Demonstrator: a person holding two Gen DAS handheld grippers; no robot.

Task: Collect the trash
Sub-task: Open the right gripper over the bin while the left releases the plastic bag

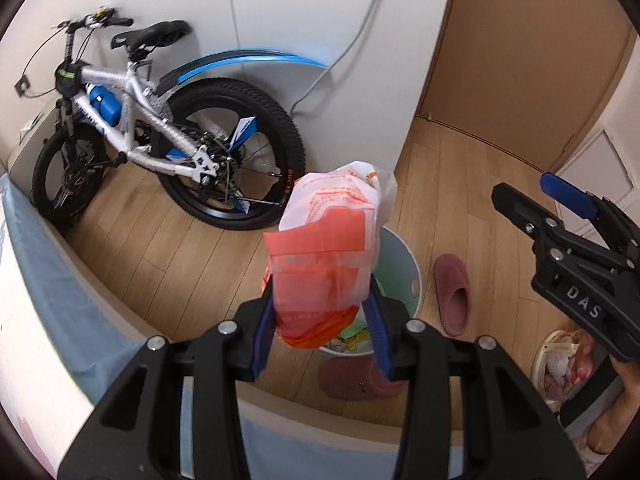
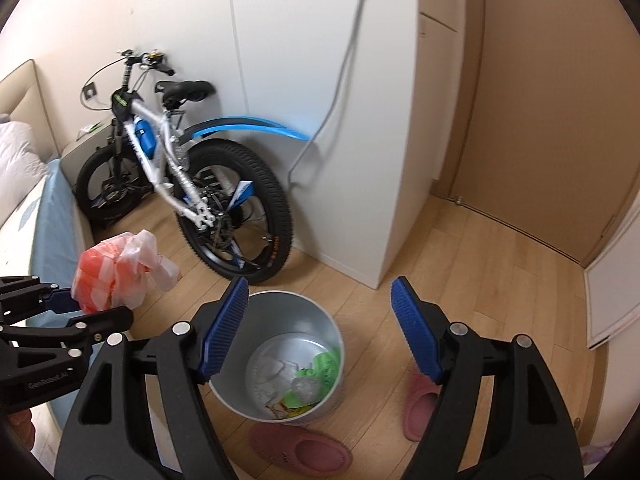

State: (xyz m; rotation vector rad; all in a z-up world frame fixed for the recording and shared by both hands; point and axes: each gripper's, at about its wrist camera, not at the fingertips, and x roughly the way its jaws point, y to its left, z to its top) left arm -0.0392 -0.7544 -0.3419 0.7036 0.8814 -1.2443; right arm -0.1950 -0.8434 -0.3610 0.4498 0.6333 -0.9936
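Observation:
An orange and white plastic bag (image 1: pixel 328 248) sits pinched between the blue pads of my left gripper (image 1: pixel 320 304), which is shut on it. It hangs above the near rim of a round metal trash bin (image 1: pixel 412 276) on the floor. In the right wrist view the bag (image 2: pixel 116 272) and the left gripper (image 2: pixel 92 306) are at the left, up and left of the bin (image 2: pixel 288 316). The bin holds green wrappers and other scraps (image 2: pixel 316 368). My right gripper (image 2: pixel 320 320) stands open over the bin with nothing between its pads. It also shows at the right (image 1: pixel 524 196).
A child's bicycle (image 2: pixel 192 184) leans on the white wardrobe (image 2: pixel 360 160) behind the bin. Pink slippers (image 2: pixel 300 448) (image 2: pixel 416 404) lie beside the bin on the wood floor. The bed edge (image 2: pixel 52 208) runs along the left. A brown door (image 2: pixel 552 120) is at the right.

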